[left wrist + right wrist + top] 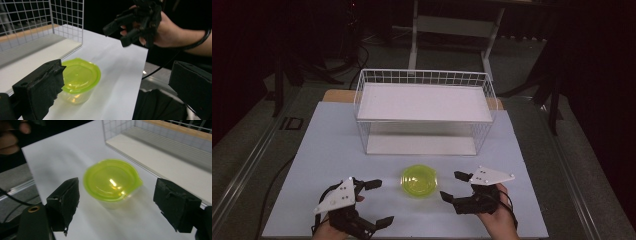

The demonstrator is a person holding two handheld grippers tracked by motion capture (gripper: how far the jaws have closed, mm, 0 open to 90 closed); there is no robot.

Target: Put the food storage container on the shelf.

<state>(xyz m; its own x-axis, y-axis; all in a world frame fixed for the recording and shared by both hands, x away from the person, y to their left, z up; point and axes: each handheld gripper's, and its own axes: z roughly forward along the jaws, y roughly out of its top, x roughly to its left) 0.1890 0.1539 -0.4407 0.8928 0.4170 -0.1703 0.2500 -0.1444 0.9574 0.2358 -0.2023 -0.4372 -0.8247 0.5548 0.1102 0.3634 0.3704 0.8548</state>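
- high view: the white wire basket (424, 107) stands beyond both tools, on the table (327, 150).
- left gripper (377, 202) and right gripper (451, 186) flank the green-lidded cup (418, 180), jaws spread, holding nothing.
- to do it well, i'd close squarely on the cup wall below the lid.
- the cup (112, 182) is clear, its lime lid (80, 75) glossy.

A white board (322, 165) is laid over the table, whose wooden edge (334, 95) is seen behind it. On the board's far half a white wire rack (424, 110) is set, with two shelves. A clear cup (418, 181) with a yellow-green lid is stood just before the rack, apart from it.
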